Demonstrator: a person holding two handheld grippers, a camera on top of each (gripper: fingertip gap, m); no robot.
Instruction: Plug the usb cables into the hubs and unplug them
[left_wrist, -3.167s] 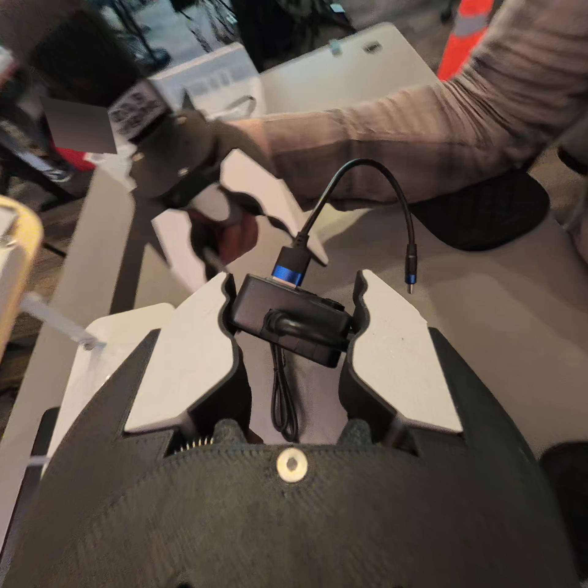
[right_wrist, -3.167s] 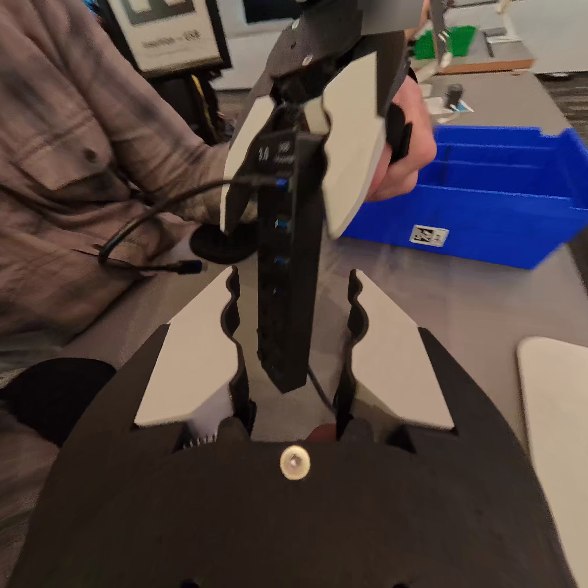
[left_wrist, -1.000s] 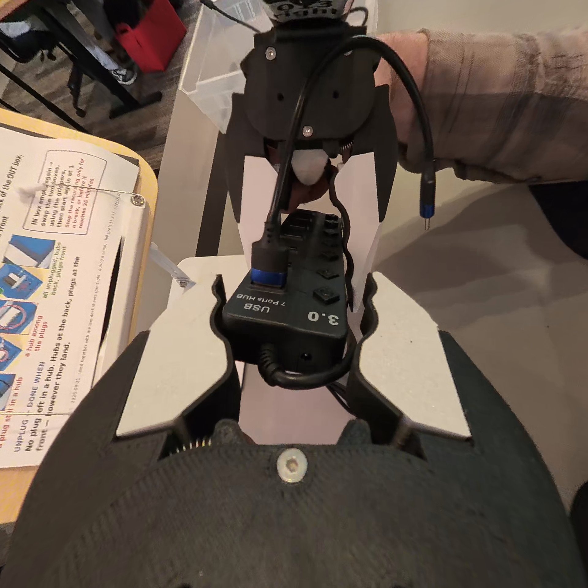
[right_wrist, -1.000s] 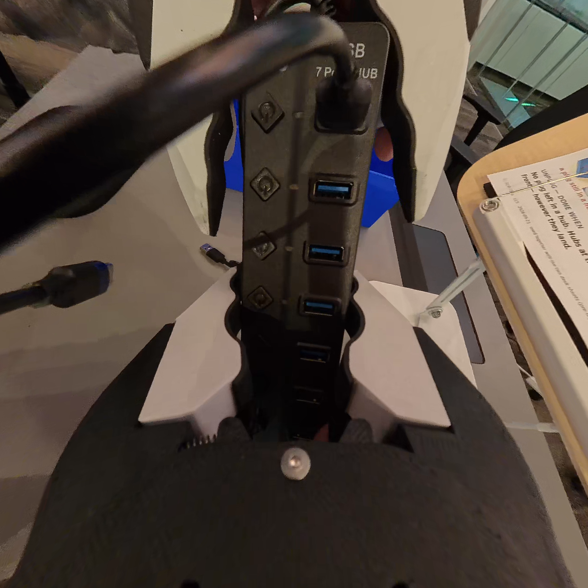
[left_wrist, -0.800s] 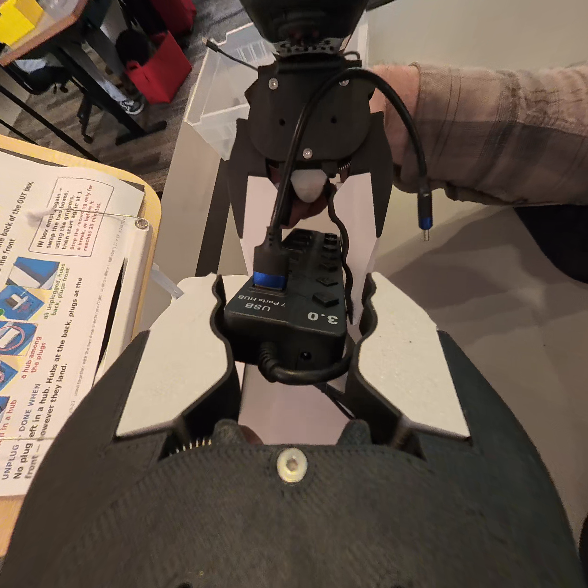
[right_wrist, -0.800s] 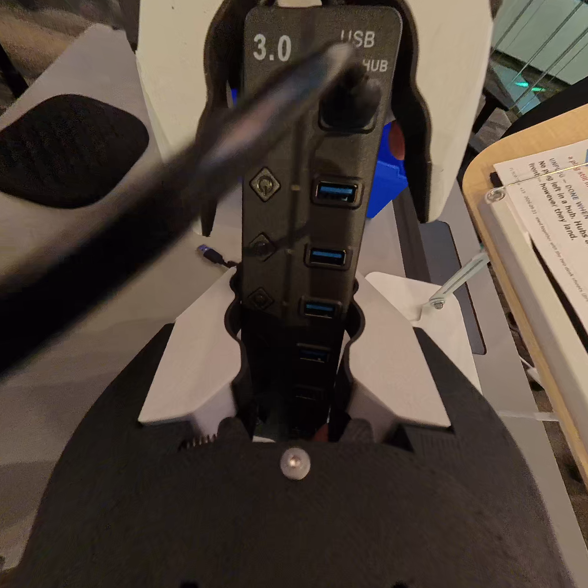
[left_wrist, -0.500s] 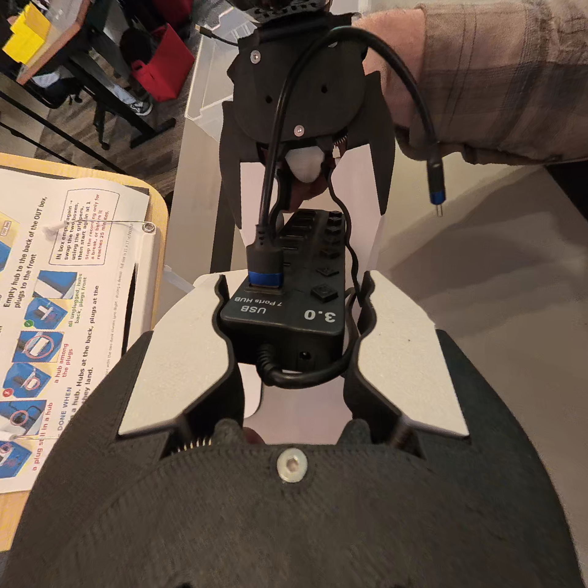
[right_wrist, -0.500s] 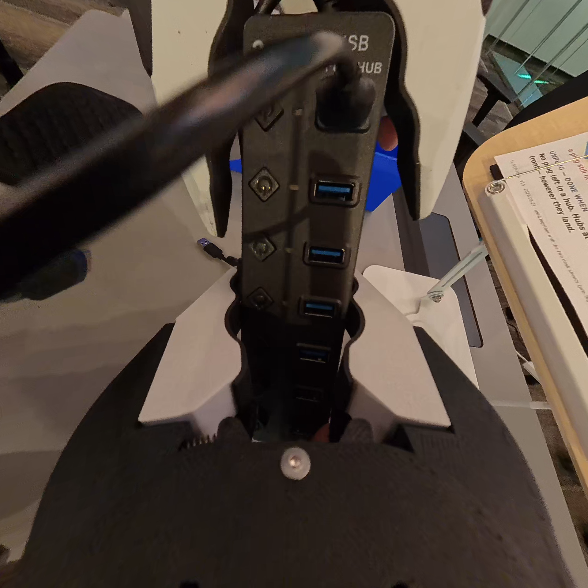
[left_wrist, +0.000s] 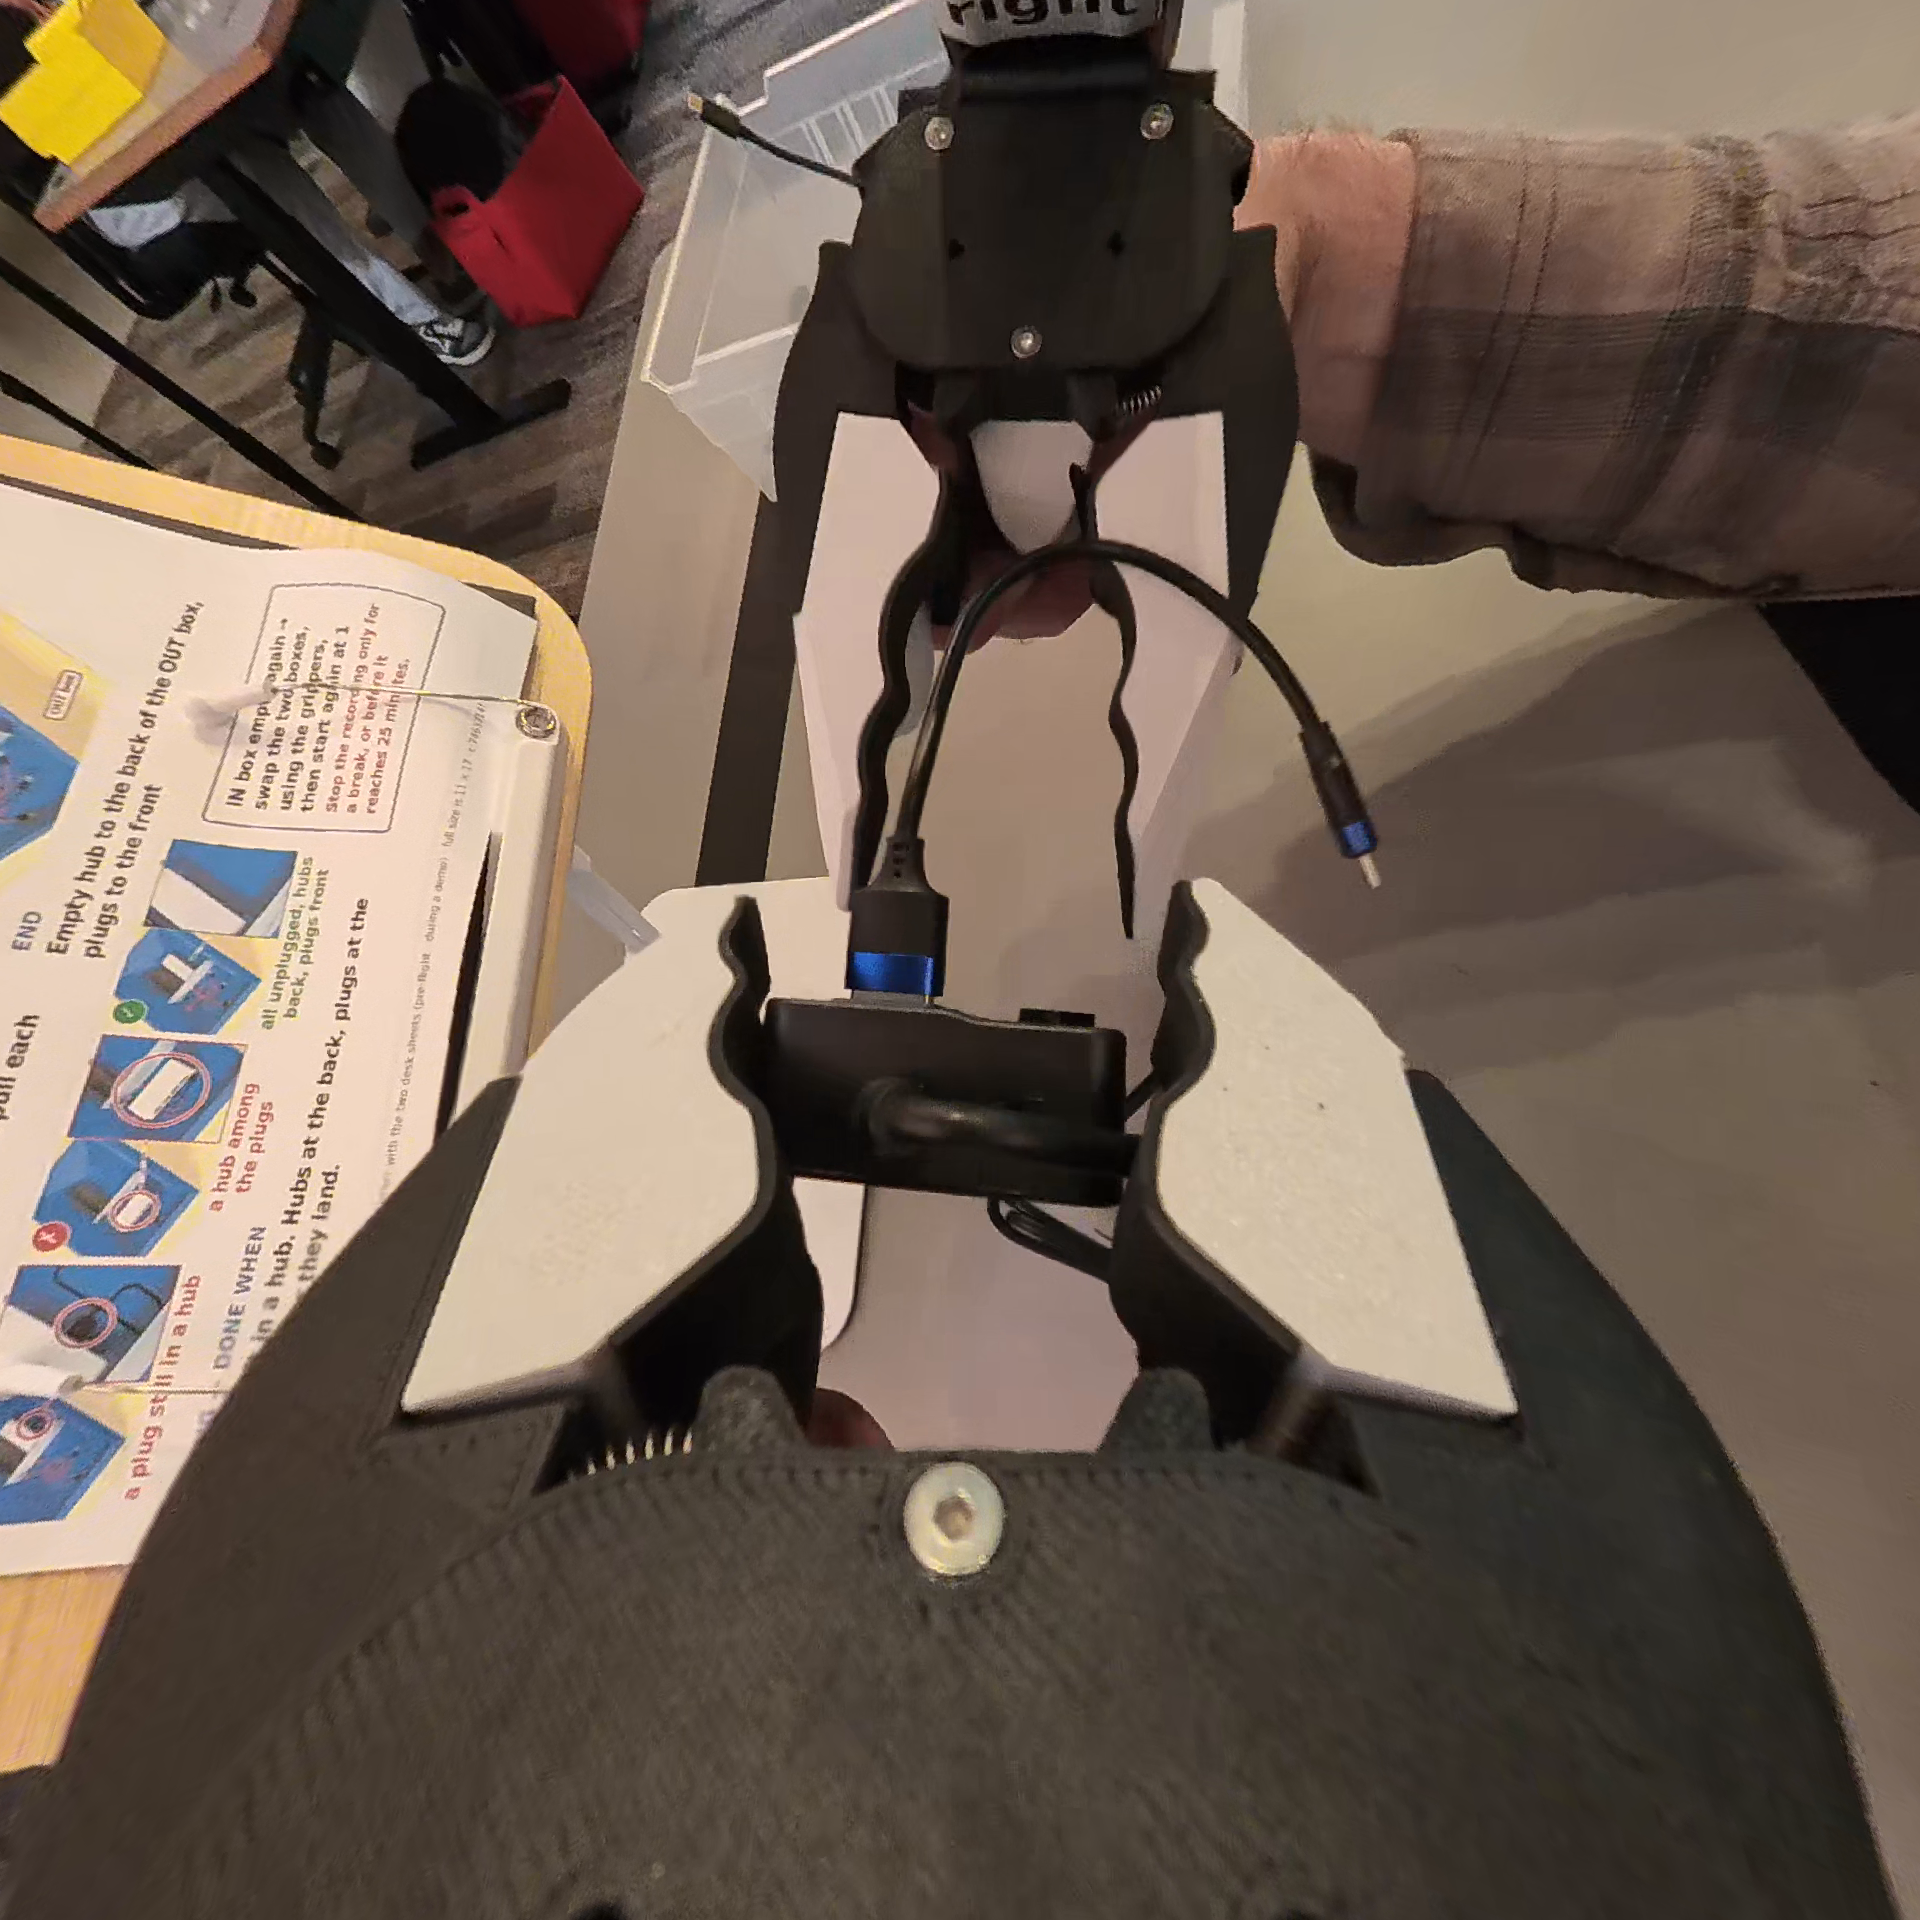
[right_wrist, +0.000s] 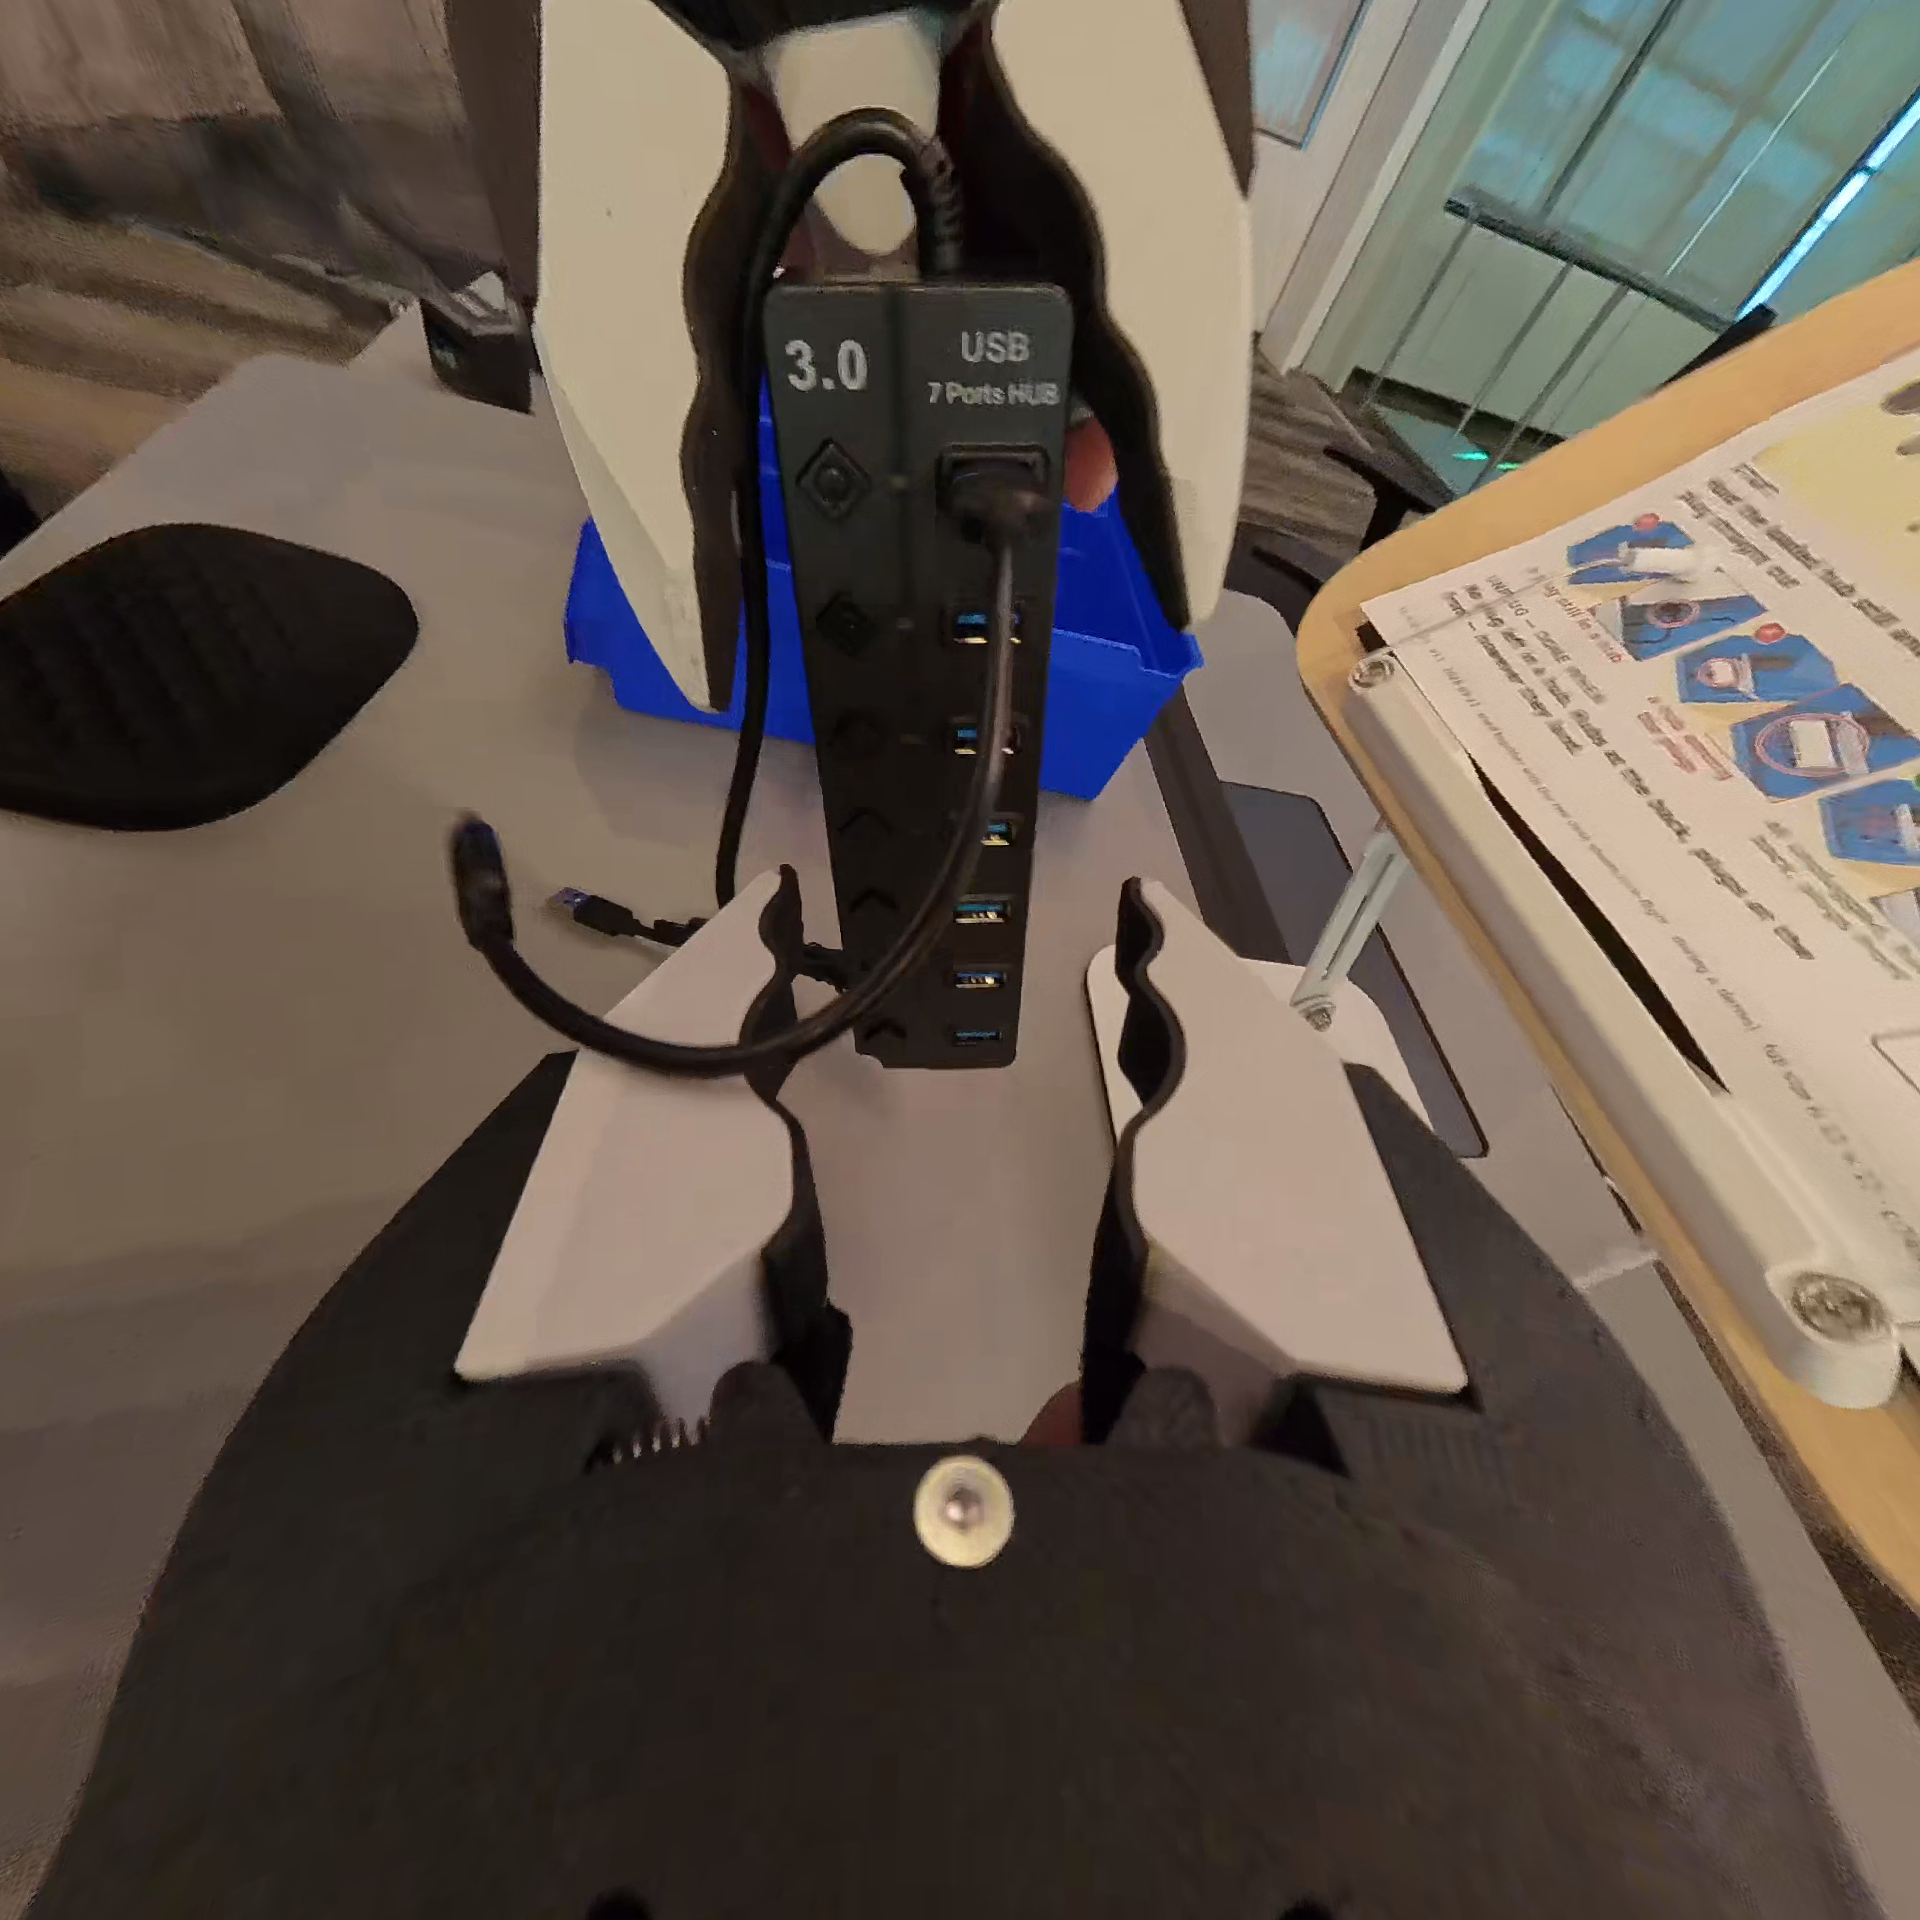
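Currently the black USB hub (left_wrist: 940, 1101) is clamped at its corded end by the left gripper (left_wrist: 951, 997) above the table (left_wrist: 1610, 1039), a short cable (right_wrist: 727, 1039) plugged in; the right gripper (right_wrist: 956, 966) is spread wide (nothing touched).

Office: desks (left_wrist: 62, 177), instruction sheet (left_wrist: 208, 935).

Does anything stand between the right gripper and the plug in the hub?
Only the cable itself: from the plug it hangs down the hub and loops across one fingertip of the right gripper. Nothing else shows.
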